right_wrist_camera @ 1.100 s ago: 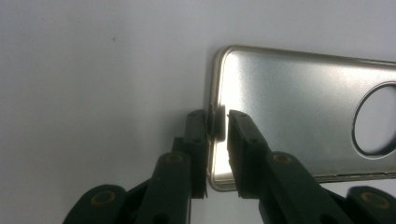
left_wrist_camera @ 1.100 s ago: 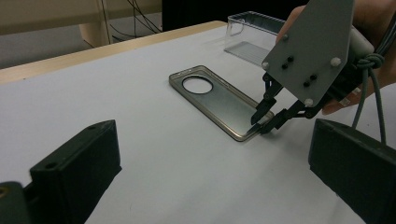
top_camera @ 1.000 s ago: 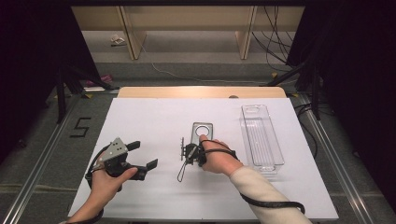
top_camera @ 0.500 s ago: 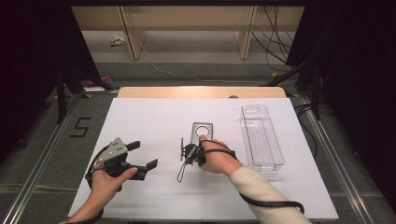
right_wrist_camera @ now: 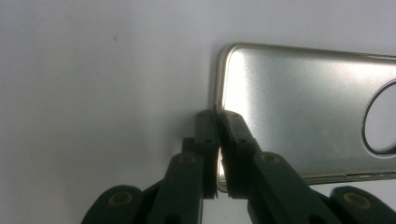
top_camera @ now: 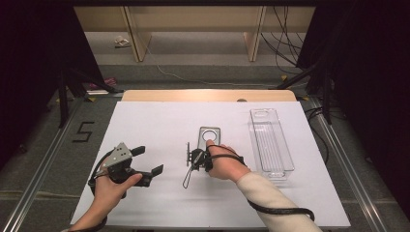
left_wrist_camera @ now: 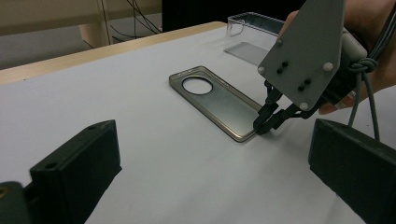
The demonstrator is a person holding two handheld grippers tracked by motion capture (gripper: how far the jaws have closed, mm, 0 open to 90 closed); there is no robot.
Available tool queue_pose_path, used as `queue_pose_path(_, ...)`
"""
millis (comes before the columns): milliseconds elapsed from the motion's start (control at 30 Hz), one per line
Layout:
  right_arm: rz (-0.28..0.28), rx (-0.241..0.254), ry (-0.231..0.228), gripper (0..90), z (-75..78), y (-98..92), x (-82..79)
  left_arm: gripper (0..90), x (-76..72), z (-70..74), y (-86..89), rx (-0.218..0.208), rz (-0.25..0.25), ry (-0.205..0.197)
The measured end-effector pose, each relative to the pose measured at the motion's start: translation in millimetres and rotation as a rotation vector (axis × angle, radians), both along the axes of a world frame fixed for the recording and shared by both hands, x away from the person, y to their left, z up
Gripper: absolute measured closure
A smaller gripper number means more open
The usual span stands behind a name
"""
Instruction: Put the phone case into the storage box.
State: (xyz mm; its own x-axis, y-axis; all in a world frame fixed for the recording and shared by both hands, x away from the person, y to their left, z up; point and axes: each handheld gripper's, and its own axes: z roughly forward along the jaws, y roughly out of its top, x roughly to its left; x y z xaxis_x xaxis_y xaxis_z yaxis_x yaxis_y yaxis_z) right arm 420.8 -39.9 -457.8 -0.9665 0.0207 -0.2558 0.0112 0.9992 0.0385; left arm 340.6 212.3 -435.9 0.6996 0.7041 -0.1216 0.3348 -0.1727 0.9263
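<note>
A silver phone case (top_camera: pixel 209 137) with a round camera hole lies flat on the white table (top_camera: pixel 159 121). In the right gripper view the case (right_wrist_camera: pixel 299 102) has its near short rim between the two black jaws of my right gripper (right_wrist_camera: pixel 218 122), which have just been closing and are now shut on that rim. The left gripper view shows the right gripper (left_wrist_camera: pixel 265 122) from the side, tips down on the corner of the case (left_wrist_camera: pixel 217 98). My left gripper (top_camera: pixel 147 160) rests on the table to the left, open, with nothing between its jaws (left_wrist_camera: pixel 217 156).
A clear plastic tray (top_camera: pixel 270 140) lies lengthwise to the right of the case, seen far off as the tray (left_wrist_camera: pixel 254 28) in the left gripper view. The table's wooden back edge (top_camera: pixel 208 95) runs behind. A black cable (top_camera: pixel 280 210) trails from the right forearm.
</note>
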Motion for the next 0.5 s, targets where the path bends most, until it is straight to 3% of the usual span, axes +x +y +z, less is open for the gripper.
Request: queue_pose_path(500, -0.027, 0.004, 0.007, 87.8, 0.1, -0.2, -0.1, 1.8, -0.1, 0.1, 0.1, 0.001, 0.0, 0.0)
